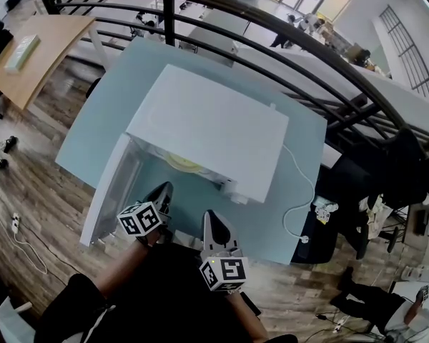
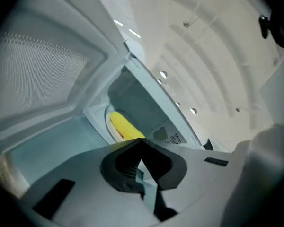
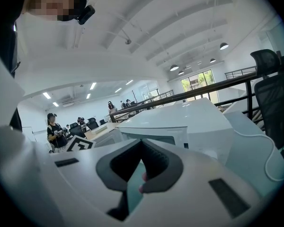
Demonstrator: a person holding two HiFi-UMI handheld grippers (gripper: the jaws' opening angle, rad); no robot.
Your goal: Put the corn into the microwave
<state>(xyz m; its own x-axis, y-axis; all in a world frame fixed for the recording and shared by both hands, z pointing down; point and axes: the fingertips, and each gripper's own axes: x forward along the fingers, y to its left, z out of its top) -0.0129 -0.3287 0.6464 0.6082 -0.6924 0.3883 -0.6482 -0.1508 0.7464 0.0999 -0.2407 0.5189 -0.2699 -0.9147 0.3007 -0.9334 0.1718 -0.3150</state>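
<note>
A yellow corn cob (image 1: 182, 163) lies on the pale turntable plate inside the white microwave (image 1: 214, 131), whose door (image 1: 107, 191) hangs open to the left. In the left gripper view the corn (image 2: 124, 126) shows just beyond the jaw tips, apart from them, inside the cavity. My left gripper (image 1: 164, 189) hovers in front of the opening, shut and empty (image 2: 141, 142). My right gripper (image 1: 211, 219) stays nearer the table's front edge, shut with nothing in it (image 3: 141, 143), and points at the microwave's front (image 3: 180, 126).
The microwave stands on a light blue table (image 1: 114, 98). Its white cable (image 1: 304, 191) runs off the right side. A dark railing (image 1: 272, 31) curves behind the table. A wooden desk (image 1: 43, 48) is at the far left and a dark chair (image 1: 386, 170) at the right.
</note>
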